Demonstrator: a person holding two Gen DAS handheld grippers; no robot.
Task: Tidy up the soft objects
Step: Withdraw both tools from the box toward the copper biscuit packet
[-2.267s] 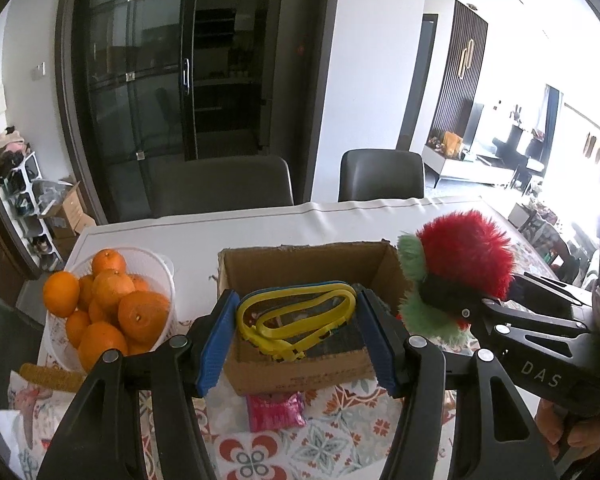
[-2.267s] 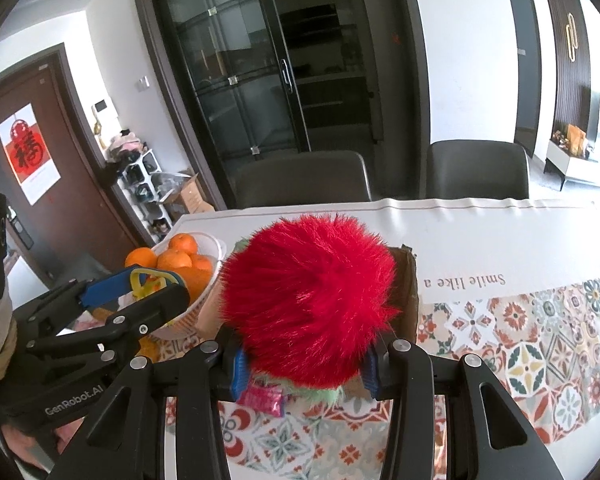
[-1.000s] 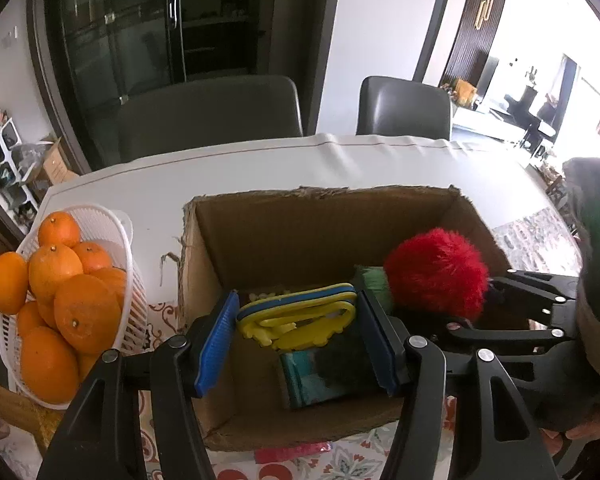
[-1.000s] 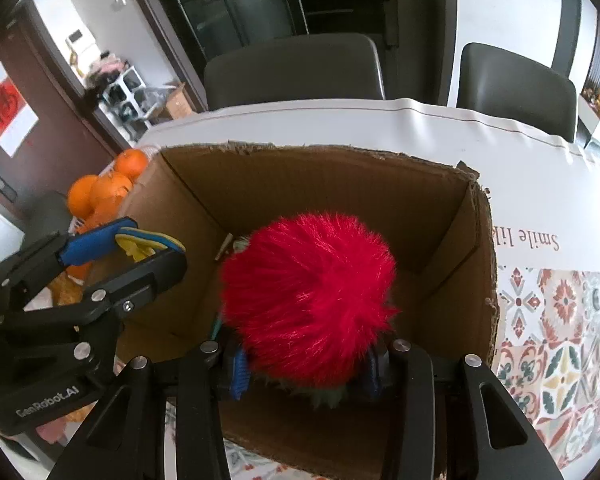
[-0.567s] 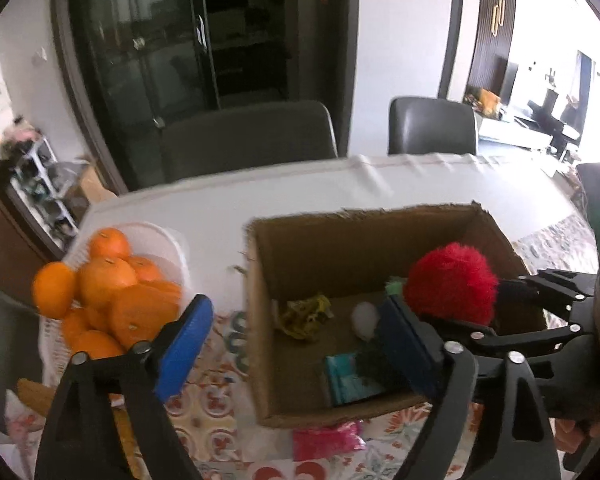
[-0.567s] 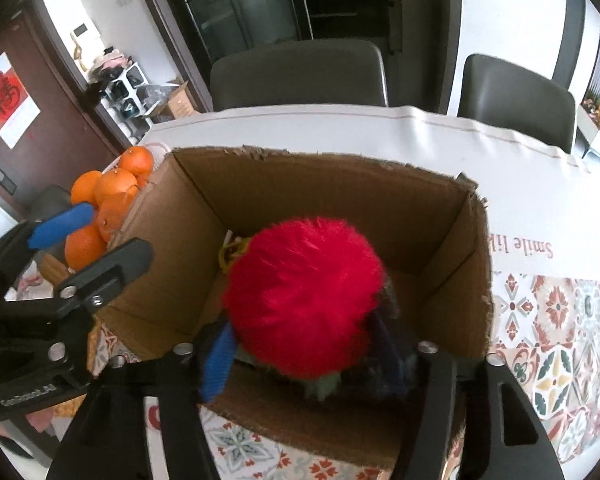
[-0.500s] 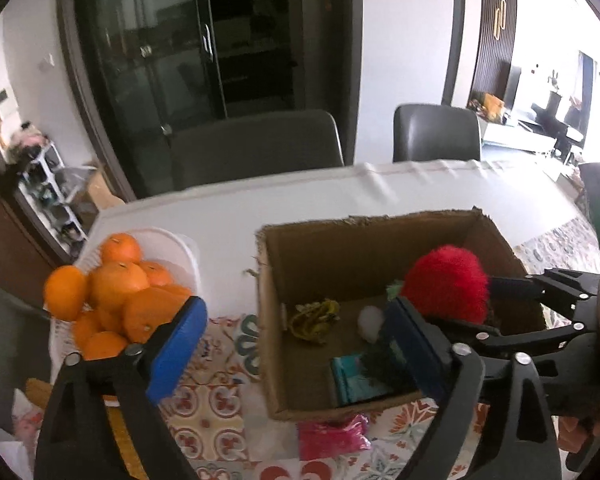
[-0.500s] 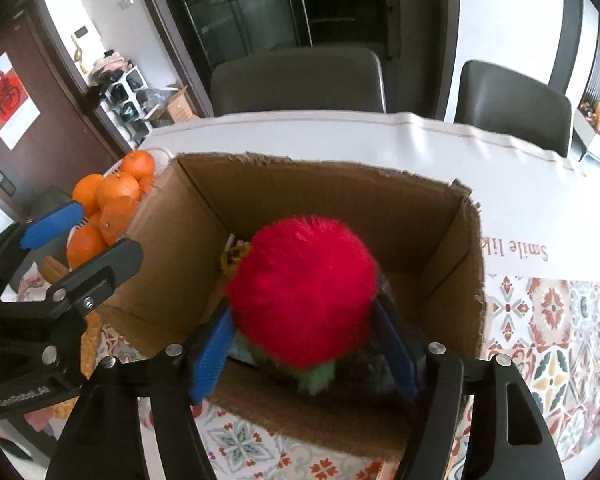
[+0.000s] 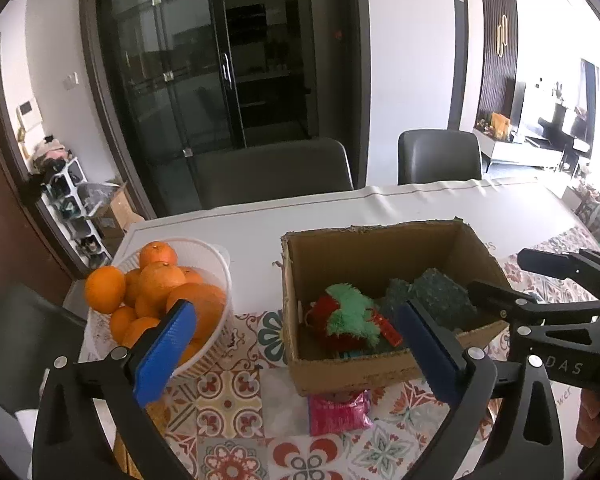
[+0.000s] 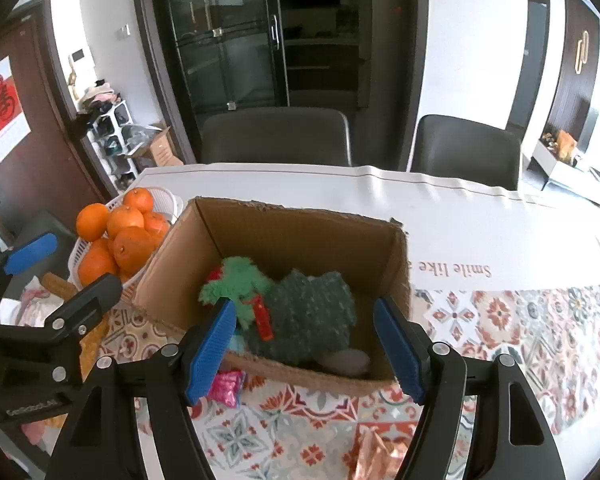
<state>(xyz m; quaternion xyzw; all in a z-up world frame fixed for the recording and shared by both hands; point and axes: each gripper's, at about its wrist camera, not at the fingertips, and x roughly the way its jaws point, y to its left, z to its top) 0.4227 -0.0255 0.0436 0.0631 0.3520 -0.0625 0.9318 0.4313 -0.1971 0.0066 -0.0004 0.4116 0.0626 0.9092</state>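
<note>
Patterned tablecloth (image 9: pixel 236 396) covers my dining table; dark chairs and glass doors lie behind. My left gripper (image 9: pixel 296 352), jaws just opened to their widest, and my right gripper (image 10: pixel 304 344), jaws just opened partway, both hold nothing. Red-and-green plush toy (image 10: pixel 236 284) lies inside the cardboard box (image 10: pixel 284 372). Next candidate, a pink soft packet (image 9: pixel 338 412), lies on the cloth against the box's near wall, just below my left gripper, the nearer one. Oranges (image 9: pixel 156 280) fill a white basket (image 9: pixel 204 248) left of it.
</note>
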